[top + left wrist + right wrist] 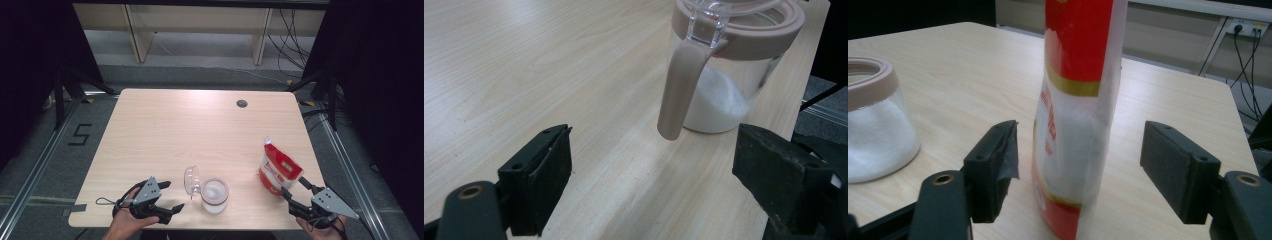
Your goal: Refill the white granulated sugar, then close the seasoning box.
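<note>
Right claw (1079, 165) stands wide apart around the upright red-and-white pouch (1075, 115), pads clear of it; the pouch's top is cut off. Left claw (651, 175) gapes empty near the lidded jar (729, 65) on the bench (165, 130).

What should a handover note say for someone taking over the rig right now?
Left gripper: open, empty, beside the jar.
Right gripper: open, jaws either side of the red and white bag, not pressing it.
Jar: near the front edge, lid flipped open, white powder inside.
Bag: standing upright right of the jar, top cut open.
Left: probably close the lid.
</note>
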Motion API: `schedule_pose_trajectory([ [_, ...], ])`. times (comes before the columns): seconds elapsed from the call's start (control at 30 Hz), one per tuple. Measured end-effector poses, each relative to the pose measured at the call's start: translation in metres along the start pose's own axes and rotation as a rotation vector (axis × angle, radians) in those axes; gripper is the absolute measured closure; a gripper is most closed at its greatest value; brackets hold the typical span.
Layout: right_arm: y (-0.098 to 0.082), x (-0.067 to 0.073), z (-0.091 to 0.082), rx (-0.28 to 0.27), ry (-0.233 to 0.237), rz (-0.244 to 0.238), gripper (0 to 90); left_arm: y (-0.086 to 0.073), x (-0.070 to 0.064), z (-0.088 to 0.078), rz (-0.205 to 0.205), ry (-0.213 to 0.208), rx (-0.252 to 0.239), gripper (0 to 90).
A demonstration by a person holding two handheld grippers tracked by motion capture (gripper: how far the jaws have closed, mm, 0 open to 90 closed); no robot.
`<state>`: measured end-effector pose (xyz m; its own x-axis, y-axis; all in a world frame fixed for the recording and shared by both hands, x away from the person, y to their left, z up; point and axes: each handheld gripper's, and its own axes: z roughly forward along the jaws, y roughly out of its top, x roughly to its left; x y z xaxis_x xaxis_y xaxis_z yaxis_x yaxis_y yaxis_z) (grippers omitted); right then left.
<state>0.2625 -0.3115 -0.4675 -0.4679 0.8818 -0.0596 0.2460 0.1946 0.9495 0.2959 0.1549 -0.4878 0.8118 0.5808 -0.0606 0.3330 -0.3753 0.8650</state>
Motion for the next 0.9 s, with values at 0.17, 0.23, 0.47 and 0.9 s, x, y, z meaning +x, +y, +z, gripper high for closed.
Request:
schedule_pose_trajectory([
  [0.17,-0.003,0.002,-0.003,0.015,-0.002,0.004,27.0,0.001,0.000,0.000,-0.002,0.004,0.003,15.6],
  [0.23,-0.004,0.003,-0.004,0.013,-0.009,0.012,24.7,0.001,0.000,0.000,-0.010,0.003,0.002,15.6],
  [0.47,-0.006,0.005,-0.010,0.029,-0.024,0.018,23.8,0.002,0.002,-0.001,0.022,-0.009,0.004,15.6],
  [0.9,-0.009,0.009,-0.012,0.049,-0.025,0.011,23.4,0.003,0.001,-0.002,0.018,-0.005,-0.004,15.6],
])
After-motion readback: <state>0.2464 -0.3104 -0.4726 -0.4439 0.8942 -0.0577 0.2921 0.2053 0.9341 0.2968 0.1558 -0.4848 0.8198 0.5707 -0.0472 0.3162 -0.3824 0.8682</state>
